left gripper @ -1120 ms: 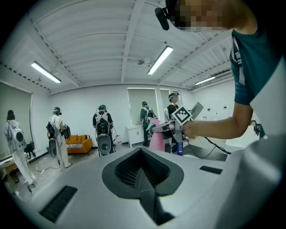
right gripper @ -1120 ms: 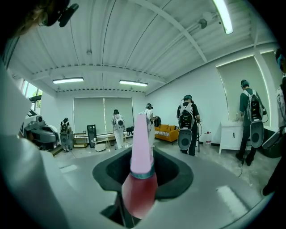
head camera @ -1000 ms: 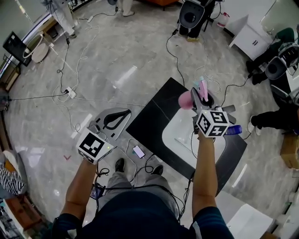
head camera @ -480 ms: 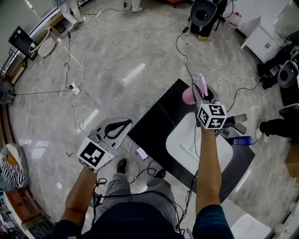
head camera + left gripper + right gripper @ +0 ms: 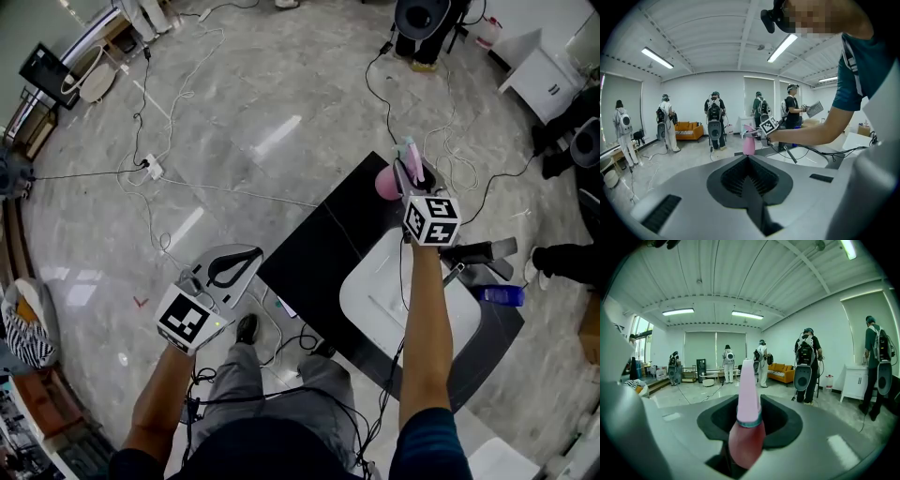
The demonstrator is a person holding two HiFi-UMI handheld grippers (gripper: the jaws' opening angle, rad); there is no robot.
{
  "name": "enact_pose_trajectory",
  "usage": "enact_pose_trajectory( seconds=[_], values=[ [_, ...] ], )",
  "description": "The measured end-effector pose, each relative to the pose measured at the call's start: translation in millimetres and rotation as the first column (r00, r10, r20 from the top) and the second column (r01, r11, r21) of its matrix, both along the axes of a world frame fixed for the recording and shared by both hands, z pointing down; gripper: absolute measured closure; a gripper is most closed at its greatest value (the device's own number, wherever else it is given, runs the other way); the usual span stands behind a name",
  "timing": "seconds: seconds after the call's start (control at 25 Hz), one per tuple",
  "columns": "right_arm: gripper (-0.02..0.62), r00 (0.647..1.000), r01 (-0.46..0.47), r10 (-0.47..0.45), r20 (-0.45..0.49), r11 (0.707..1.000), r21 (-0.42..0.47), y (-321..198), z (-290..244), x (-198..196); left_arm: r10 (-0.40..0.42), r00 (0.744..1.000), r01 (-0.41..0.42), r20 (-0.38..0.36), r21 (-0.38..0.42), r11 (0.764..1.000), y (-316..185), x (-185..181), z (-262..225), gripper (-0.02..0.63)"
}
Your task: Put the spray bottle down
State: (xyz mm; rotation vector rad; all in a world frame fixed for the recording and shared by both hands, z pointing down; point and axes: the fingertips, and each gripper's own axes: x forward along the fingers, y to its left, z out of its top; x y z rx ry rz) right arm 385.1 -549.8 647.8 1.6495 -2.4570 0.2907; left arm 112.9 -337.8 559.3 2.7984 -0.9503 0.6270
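A pink spray bottle (image 5: pixel 387 182) with a paler pink head is gripped by my right gripper (image 5: pixel 410 176), which is shut on it, over the far corner of the black table (image 5: pixel 314 258). In the right gripper view the bottle (image 5: pixel 746 432) stands upright between the jaws and hides the pads. From the left gripper view the bottle (image 5: pixel 748 145) hangs low at the table's edge; whether it touches the top I cannot tell. My left gripper (image 5: pixel 251 255) hovers over the floor left of the table, jaws shut with nothing between them.
A white basin (image 5: pixel 398 305) is set into the table under my right forearm. A blue bottle (image 5: pixel 502 295) and a grey fitting (image 5: pixel 480 251) lie to its right. Cables (image 5: pixel 150 173) trail over the marble floor. Several people (image 5: pixel 806 364) wearing backpacks stand around the room.
Both grippers have sunk lower. The right one, still shut on the pink bottle, has moved out toward the table's far corner. The left one has dropped beside the table.
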Motion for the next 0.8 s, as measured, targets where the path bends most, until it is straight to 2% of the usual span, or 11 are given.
enact_pose_trajectory(
  seconds=[0.48,0.68,0.8],
  values=[
    [0.445,0.998,0.035,-0.037,-0.043,0.999,-0.037,-20,35,-8,-0.027,0.999,0.027,0.028,-0.022,0.999,-7,-7,23,0.601],
    [0.436,0.997,0.042,-0.045,-0.059,0.998,-0.042,-21,35,-9,-0.027,0.999,0.027,0.025,-0.025,0.999,-7,-9,17,0.601],
    [0.416,0.996,0.050,-0.054,-0.077,0.997,-0.053,-20,35,-11,-0.025,1.000,0.024,-0.008,-0.023,0.999,-2,-11,16,0.601]
  ],
)
